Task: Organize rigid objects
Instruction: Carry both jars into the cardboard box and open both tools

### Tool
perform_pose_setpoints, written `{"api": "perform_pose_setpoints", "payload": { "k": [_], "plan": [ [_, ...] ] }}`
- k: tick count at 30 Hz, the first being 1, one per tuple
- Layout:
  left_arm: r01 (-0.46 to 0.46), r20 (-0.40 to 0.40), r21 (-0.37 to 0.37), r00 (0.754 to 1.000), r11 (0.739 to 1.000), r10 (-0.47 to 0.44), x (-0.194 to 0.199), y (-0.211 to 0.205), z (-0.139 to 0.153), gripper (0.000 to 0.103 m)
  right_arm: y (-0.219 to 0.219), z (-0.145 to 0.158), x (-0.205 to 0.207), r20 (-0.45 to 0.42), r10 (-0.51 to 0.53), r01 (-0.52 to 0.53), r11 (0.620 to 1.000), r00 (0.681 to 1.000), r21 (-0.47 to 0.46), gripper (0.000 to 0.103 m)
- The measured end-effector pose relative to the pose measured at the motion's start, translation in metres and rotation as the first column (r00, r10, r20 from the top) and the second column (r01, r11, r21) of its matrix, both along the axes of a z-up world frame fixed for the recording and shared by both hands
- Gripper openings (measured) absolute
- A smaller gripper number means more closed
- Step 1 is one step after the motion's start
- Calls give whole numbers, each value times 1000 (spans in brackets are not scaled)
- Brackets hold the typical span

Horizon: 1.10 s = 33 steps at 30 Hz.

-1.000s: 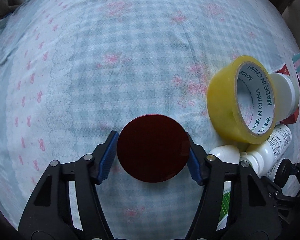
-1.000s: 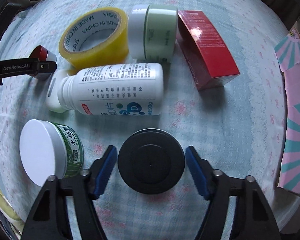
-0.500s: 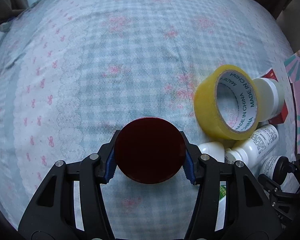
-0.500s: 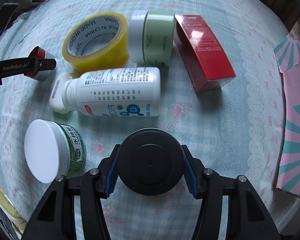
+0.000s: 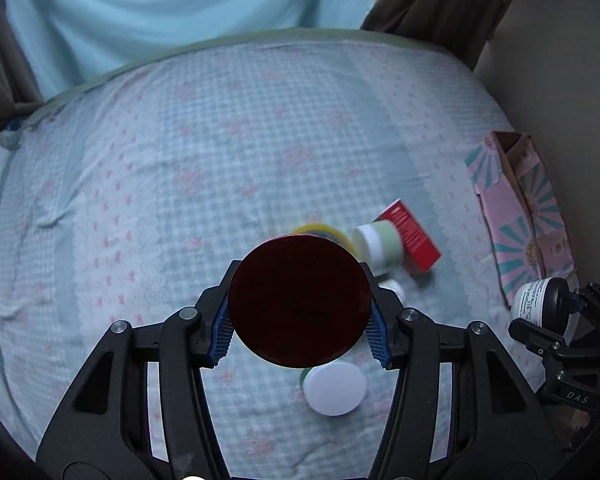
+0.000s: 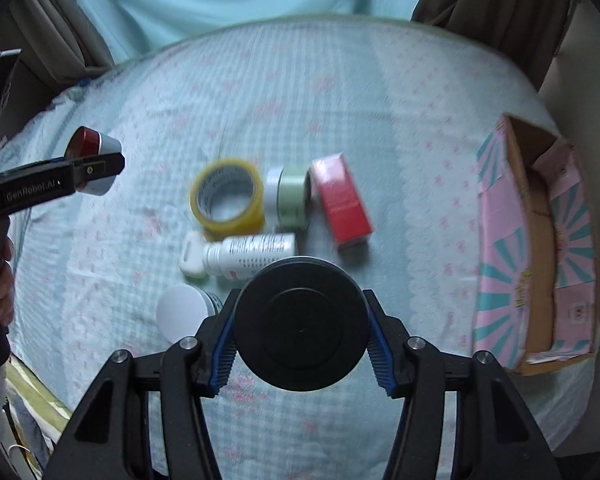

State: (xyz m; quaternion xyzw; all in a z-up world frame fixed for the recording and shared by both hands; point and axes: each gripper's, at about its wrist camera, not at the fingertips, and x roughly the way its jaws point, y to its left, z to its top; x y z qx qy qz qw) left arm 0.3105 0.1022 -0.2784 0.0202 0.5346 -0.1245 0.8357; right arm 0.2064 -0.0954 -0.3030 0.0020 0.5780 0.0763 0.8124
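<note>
Two small jars, stiff and light: my left gripper [image 5: 299,322] clamps the red-lidded jar [image 5: 299,304] and my right [image 6: 300,334] the black-lidded jar [image 6: 300,322], pads at three and nine; smooth sides may slip.

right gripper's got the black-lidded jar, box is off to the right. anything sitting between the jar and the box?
Nothing visible. The black-lidded jar is held up in the right gripper, above the bedsheet. The sheet between it and the pink box is bare; the red carton and other items lie further back and left.
</note>
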Motion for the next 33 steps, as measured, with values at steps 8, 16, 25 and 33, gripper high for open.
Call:
{"api": "perform_pose_setpoints", "payload": {
  "k": [8,16,25,33],
  "plan": [
    [79,85,-24,993,997,-77,18,-108,70,51,-72,68,8,85,-97,93,994,992,48,52],
    [130,85,-58,988,990,-125,39,-252,87,51,-185,91,16,120,-101,98,995,988,29,52],
    [225,-7,-72,974,972,-227,72,-389,38,51,-281,67,36,60,-120,120,993,991,4,52],
    [307,-131,-5,943,952,-305,101,-439,-37,51,-305,7,52,-59,-134,134,991,989,-5,52]
  ]
}}
